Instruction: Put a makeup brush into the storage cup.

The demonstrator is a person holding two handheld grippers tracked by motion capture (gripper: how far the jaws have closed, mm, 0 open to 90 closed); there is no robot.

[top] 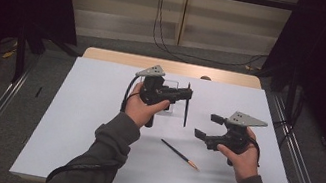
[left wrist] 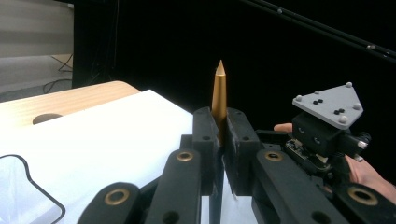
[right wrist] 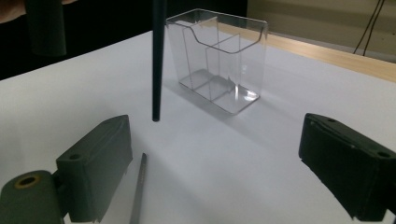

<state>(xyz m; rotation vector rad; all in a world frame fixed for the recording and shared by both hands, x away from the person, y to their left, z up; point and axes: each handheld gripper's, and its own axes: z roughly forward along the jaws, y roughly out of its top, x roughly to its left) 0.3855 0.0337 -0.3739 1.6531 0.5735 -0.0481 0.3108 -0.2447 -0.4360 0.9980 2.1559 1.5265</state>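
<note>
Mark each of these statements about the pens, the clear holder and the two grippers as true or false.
1. The left gripper is shut on a pen. True.
2. The right gripper grips a pen. False: its jaws stand open with nothing between them.
3. A second pen lies flat on the white mat. True.
4. The clear holder already has a pen in it. False: its compartments are empty.
5. The held pen hangs upright beside the holder, not in it. True.
</note>
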